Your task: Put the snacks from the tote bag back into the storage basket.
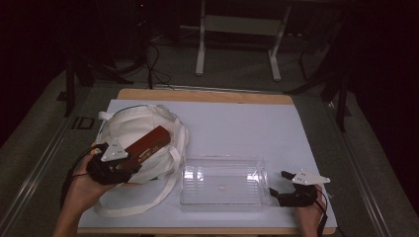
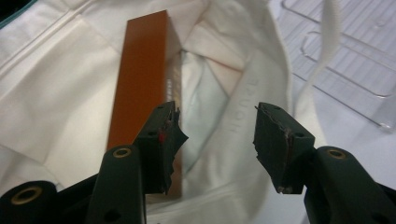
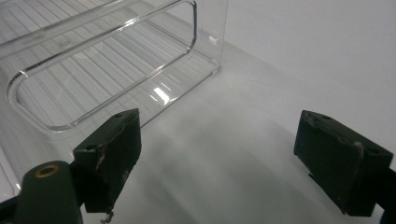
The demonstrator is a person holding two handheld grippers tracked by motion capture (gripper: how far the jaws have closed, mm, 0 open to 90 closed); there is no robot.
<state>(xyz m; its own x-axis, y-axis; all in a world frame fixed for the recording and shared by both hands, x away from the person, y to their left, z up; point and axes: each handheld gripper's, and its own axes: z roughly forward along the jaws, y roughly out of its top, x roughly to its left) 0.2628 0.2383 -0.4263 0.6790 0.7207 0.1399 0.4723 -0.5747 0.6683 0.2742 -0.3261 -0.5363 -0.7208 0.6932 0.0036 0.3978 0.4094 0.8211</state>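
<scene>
Two tools, both open. The left tool (image 2: 217, 135) sits at the mouth of the white cloth bag (image 1: 133, 129) at nine o'clock on the worktop (image 1: 237, 123), beside a long reddish-brown box (image 2: 140, 79) lying there, probably for packing. The right tool (image 1: 289, 185) waits idle at five o'clock beside the clear tray (image 1: 222, 183).

dim lab, cables (image 1: 157, 69) underfoot

The black two-jaw left gripper (image 1: 129, 159), held in the person's left hand (image 1: 84, 183), has its jaws spread apart. The black two-jaw right gripper (image 1: 277, 185), held in the right hand (image 1: 310, 210), also has its jaws wide apart.
</scene>
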